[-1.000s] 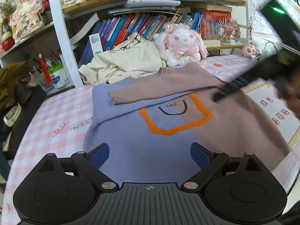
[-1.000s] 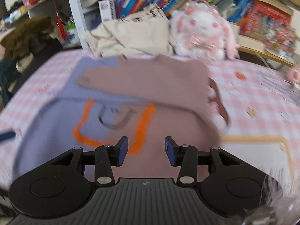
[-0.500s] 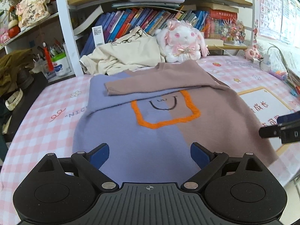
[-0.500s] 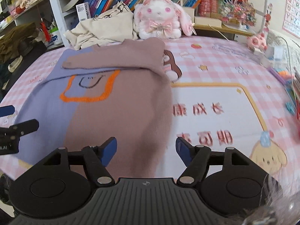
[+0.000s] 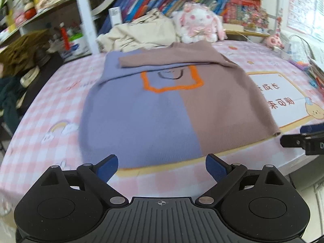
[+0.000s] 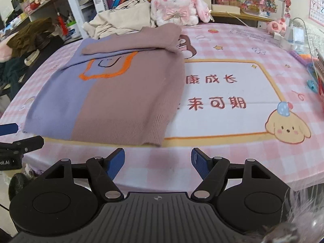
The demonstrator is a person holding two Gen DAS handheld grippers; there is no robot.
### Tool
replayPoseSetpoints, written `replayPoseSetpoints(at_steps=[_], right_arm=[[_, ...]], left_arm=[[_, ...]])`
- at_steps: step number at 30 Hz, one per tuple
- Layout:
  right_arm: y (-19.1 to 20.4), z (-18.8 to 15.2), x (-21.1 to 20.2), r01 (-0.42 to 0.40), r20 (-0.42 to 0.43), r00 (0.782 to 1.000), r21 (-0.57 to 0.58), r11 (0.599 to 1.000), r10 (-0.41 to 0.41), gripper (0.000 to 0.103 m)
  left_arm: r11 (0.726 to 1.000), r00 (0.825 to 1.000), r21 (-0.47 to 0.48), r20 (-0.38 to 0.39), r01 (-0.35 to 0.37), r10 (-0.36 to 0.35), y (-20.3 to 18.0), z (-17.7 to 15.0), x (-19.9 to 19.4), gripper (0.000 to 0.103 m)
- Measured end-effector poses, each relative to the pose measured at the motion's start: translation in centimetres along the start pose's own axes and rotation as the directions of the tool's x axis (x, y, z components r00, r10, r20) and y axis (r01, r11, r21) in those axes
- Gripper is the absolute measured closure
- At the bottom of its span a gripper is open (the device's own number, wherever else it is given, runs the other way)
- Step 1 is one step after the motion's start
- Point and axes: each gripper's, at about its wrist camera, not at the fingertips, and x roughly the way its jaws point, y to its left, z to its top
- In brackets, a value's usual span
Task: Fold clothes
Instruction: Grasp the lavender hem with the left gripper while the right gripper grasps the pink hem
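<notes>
Left gripper [image 5: 161, 168]: we hold it spread wide and empty, just short of the sweater's [image 5: 158, 109] near hem. Right gripper [image 6: 157, 163]: also wide and empty, off the hem's brown corner. Sweater: half lilac, half brown, orange-outlined patch on the chest, lying flat on the bench [image 6: 232, 46] with one brown sleeve folded across the chest; hem parallel to the bench's front edge. Bare pink-check cloth lies left of it, a printed mat [image 6: 228, 93] to the right. Cream garment [image 6: 121, 20] and plush rabbit [image 6: 176, 6] crowd the far edge.
</notes>
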Motion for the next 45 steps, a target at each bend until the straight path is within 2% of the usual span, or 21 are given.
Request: replayPoseSetpoints(at_steps=[7, 9, 11, 14, 17, 19, 22, 26, 28, 30, 32, 34, 38, 39, 43, 45], right_arm=[[0.1, -0.5, 0.0, -0.042, -0.011, 0.999, 0.04, 0.998, 0.043, 0.035], [0.0, -0.2, 0.3, -0.036, -0.012, 0.999, 0.06, 0.998, 0.037, 0.038], [-0.1, 0.1, 0.6, -0.03, -0.013, 0.999, 0.079, 0.996, 0.031, 0.042], [-0.3, 0.7, 1.1, -0.016, -0.013, 1.0, 0.107, 0.994, 0.017, 0.046], [-0.6, 1.6, 1.6, 0.003, -0.013, 1.0, 0.136, 0.991, -0.002, 0.048], [-0.7, 2.1, 2.1, 0.014, -0.014, 1.0, 0.15, 0.989, -0.012, 0.048], [-0.7, 2.8, 2.9, 0.025, -0.016, 1.0, 0.162, 0.986, -0.023, 0.055], [-0.9, 3.7, 3.9, 0.049, -0.016, 0.999, 0.176, 0.983, -0.047, 0.06], [-1.0, 3.9, 4.3, 0.064, -0.021, 0.998, 0.182, 0.981, -0.061, 0.066], [-1.0, 4.1, 4.6, 0.069, -0.033, 0.997, 0.171, 0.983, -0.064, 0.071], [-0.9, 4.2, 4.9, 0.072, -0.044, 0.997, 0.161, 0.984, -0.066, 0.076], [-0.8, 4.4, 5.0, 0.063, -0.051, 0.997, 0.159, 0.985, -0.056, 0.091], [-0.1, 4.8, 4.9, 0.064, -0.04, 0.998, 0.146, 0.987, -0.058, 0.093], [0.3, 4.9, 4.6, 0.063, -0.027, 0.998, 0.137, 0.989, -0.06, 0.093], [2.1, 5.9, 3.5, -0.037, 0.03, 0.999, 0.094, 0.995, 0.035, 0.093], [2.6, 6.3, 3.6, -0.075, 0.035, 0.997, 0.102, 0.992, 0.072, 0.093]], left_arm=[[0.98, 0.999, -0.195, 0.013, -0.048, 0.051, 4.6, -0.5, -0.3, 0.012], [0.966, 0.998, -0.251, 0.005, -0.057, 0.06, 6.1, -0.5, 0.1, 0.021], [0.951, 0.998, -0.304, -0.015, -0.059, 0.057, 7.6, -0.4, 0.8, 0.04], [0.932, 0.998, -0.357, -0.038, -0.06, 0.05, 9.3, -0.4, 1.9, 0.053], [0.919, 0.998, -0.39, -0.056, -0.061, 0.042, 10.6, -0.4, 3.1, 0.056], [0.919, 0.997, -0.389, -0.062, -0.065, 0.044, 11.2, -0.2, 3.7, 0.056], [0.921, 0.996, -0.385, -0.075, -0.062, 0.036, 11.9, 0.2, 4.7, 0.057], [0.915, 0.995, -0.399, -0.097, -0.05, 0.012, 12.8, 0.3, 5.8, 0.065], [0.917, 0.995, -0.396, -0.098, -0.044, 0.006, 12.9, 0.5, 6.1, 0.067], [0.92, 0.995, -0.389, -0.1, -0.034, -0.005, 13.0, 0.8, 6.4, 0.073], [0.922, 0.995, -0.387, -0.102, -0.025, -0.016, 13.1, 1.1, 6.7, 0.091], [0.921, 0.994, -0.39, -0.103, -0.023, -0.019, 13.2, 1.3, 7.0, 0.097], [0.927, 0.995, -0.376, -0.098, -0.005, -0.035, 13.3, 1.9, 7.0, 0.099], [0.931, 0.996, -0.364, -0.077, 0.009, -0.04, 13.0, 2.2, 6.6, 0.099], [0.966, 0.997, -0.244, 0.011, 0.079, -0.079, 10.9, 3.5, 5.2, 0.099], [0.979, 0.996, -0.189, -0.016, 0.078, -0.083, 9.9, 3.7, 5.7, 0.096]])
